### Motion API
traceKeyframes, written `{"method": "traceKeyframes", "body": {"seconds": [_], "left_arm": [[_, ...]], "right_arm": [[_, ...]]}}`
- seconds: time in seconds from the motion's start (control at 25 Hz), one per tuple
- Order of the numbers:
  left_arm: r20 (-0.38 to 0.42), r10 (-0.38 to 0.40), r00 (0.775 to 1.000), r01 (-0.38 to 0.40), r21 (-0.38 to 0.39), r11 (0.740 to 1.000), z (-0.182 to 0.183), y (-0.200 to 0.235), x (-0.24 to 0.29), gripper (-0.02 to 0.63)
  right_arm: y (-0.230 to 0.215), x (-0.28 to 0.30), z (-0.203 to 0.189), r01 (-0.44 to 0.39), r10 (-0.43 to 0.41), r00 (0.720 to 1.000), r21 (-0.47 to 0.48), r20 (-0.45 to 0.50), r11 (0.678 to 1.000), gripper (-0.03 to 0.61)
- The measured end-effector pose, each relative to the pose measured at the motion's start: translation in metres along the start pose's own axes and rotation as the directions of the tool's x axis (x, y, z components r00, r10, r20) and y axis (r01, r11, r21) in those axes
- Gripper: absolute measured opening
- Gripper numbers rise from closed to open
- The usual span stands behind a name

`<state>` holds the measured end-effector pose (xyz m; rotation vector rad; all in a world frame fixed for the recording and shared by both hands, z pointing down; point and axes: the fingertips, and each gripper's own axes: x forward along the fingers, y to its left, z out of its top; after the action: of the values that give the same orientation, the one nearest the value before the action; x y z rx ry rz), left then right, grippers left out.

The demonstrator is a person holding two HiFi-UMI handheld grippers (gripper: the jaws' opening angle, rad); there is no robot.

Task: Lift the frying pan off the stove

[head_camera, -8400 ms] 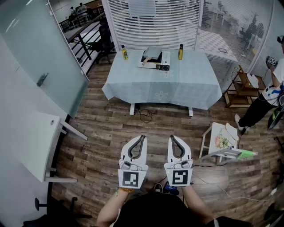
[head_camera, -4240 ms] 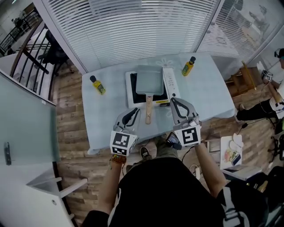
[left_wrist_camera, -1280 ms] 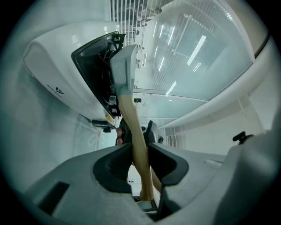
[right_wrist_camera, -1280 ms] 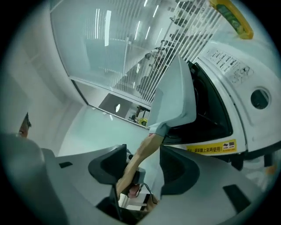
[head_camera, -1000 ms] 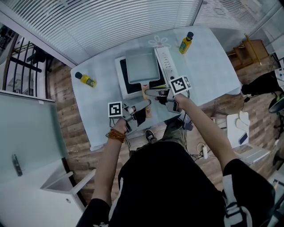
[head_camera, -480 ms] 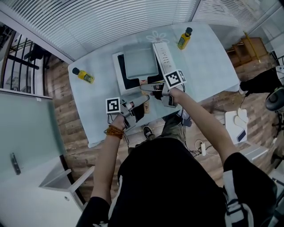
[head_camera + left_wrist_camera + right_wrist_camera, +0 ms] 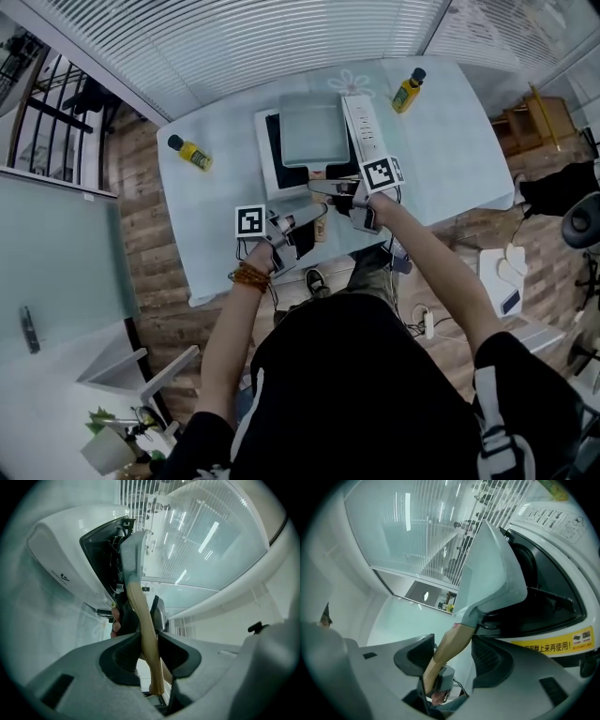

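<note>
A grey square frying pan [image 7: 312,134] sits on a white tabletop stove [image 7: 268,159], its wooden handle [image 7: 319,223] pointing toward me. My left gripper [image 7: 305,225] is shut on the handle's near end [image 7: 143,625], and the pads press both sides. My right gripper [image 7: 323,190] reaches across the handle close to the pan. In the right gripper view the handle [image 7: 447,648] lies between the jaws of the right gripper [image 7: 452,644], with a gap on one side. The pan [image 7: 492,573] rests on the stove [image 7: 553,573].
The stove stands on a pale cloth-covered table [image 7: 441,159]. A yellow bottle [image 7: 192,153] stands at the left and another [image 7: 407,91] at the back right. White blinds run behind the table, and wooden floor lies around it.
Seconds ago I stood far from the table with both grippers free. Over the last second both grippers stay at the handle, and only the head view has shifted slightly.
</note>
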<state>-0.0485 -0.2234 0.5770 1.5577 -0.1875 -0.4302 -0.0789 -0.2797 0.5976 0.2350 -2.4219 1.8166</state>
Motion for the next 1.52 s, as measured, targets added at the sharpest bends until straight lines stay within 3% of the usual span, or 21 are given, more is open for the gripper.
{"method": "traceKeyframes", "body": {"seconds": [0.24, 0.4, 0.52, 0.68, 0.84, 1.08, 1.24, 1.36, 1.52], "left_arm": [[0.001, 0.004, 1.0, -0.004, 0.003, 1.0, 0.0, 0.0, 0.0, 0.117], [0.008, -0.002, 1.0, 0.002, 0.006, 1.0, 0.0, -0.002, 0.001, 0.117], [0.013, 0.01, 1.0, -0.01, 0.021, 1.0, 0.0, -0.001, -0.001, 0.117], [0.01, 0.012, 1.0, -0.012, 0.036, 0.999, 0.001, -0.001, -0.002, 0.118], [0.008, 0.009, 1.0, -0.01, 0.05, 0.999, -0.001, 0.0, -0.001, 0.121], [0.024, 0.003, 1.0, -0.004, 0.042, 0.999, -0.001, -0.001, 0.0, 0.124], [0.002, 0.009, 1.0, -0.009, 0.038, 0.999, -0.007, -0.002, 0.003, 0.124], [0.001, 0.013, 1.0, -0.013, 0.05, 0.999, -0.006, -0.003, 0.003, 0.124], [-0.003, 0.028, 1.0, -0.028, 0.067, 0.997, -0.006, -0.003, 0.002, 0.126]], "right_arm": [[-0.012, -0.005, 0.001, 0.072, -0.072, 0.997, -0.021, -0.004, 0.997, 0.218], [-0.002, 0.0, 0.002, 0.001, -0.001, 1.0, 0.002, 0.025, 1.0, 0.218], [-0.01, -0.005, 0.002, 0.049, -0.049, 0.998, -0.005, 0.04, 0.999, 0.218], [-0.001, 0.0, 0.001, -0.007, 0.007, 0.999, 0.005, 0.052, 1.0, 0.218], [-0.006, -0.002, 0.0, 0.023, -0.022, 0.999, -0.017, 0.047, 1.0, 0.219], [0.0, -0.002, 0.002, -0.003, 0.003, 0.997, -0.005, 0.071, 1.0, 0.219], [-0.001, -0.005, 0.003, 0.007, -0.002, 0.997, -0.069, 0.075, 0.998, 0.216], [-0.004, -0.007, 0.0, 0.029, -0.027, 0.995, -0.015, 0.1, 0.999, 0.212], [0.001, -0.006, 0.001, -0.005, 0.004, 0.992, 0.005, 0.124, 1.0, 0.21]]}}
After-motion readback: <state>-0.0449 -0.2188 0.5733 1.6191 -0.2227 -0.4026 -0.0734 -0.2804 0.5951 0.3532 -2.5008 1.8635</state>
